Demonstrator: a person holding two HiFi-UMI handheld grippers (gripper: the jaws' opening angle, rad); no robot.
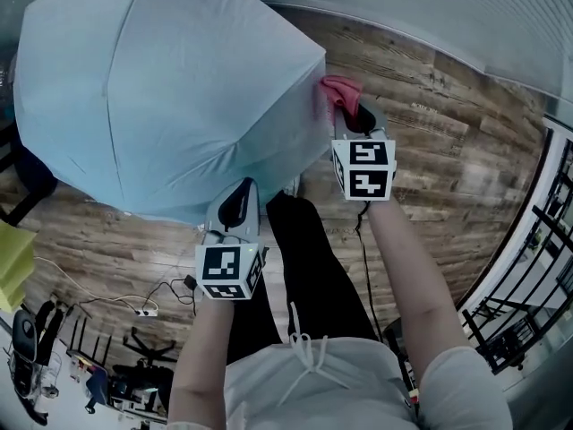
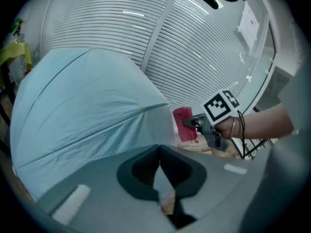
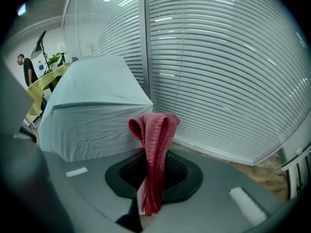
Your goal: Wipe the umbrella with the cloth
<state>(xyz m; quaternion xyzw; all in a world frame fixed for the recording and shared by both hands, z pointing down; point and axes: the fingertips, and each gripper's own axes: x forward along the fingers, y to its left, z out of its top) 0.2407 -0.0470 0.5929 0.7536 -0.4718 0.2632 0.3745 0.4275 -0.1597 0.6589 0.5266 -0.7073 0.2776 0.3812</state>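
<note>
The open light-blue umbrella [image 1: 161,88] fills the upper left of the head view, its canopy facing me. My left gripper [image 1: 240,191] sits at its near rim, jaws shut on the edge of the fabric; in the left gripper view the canopy [image 2: 87,106] runs right down to the left gripper [image 2: 159,148]. My right gripper [image 1: 356,119] is shut on a pink-red cloth [image 1: 340,90] just off the umbrella's right corner. The cloth [image 3: 154,130] stands up from the right gripper [image 3: 155,154], folded over, a little apart from the canopy [image 3: 92,115]. The left gripper view also catches the cloth [image 2: 183,125].
A wall of white blinds [image 3: 218,72] stands behind the umbrella. The floor is wood planks [image 1: 448,124]. A black railing [image 1: 537,267] runs at the right. A power strip and cable [image 1: 143,310] lie on the floor at lower left, near chairs [image 1: 134,374]. A person [image 3: 23,67] stands far off.
</note>
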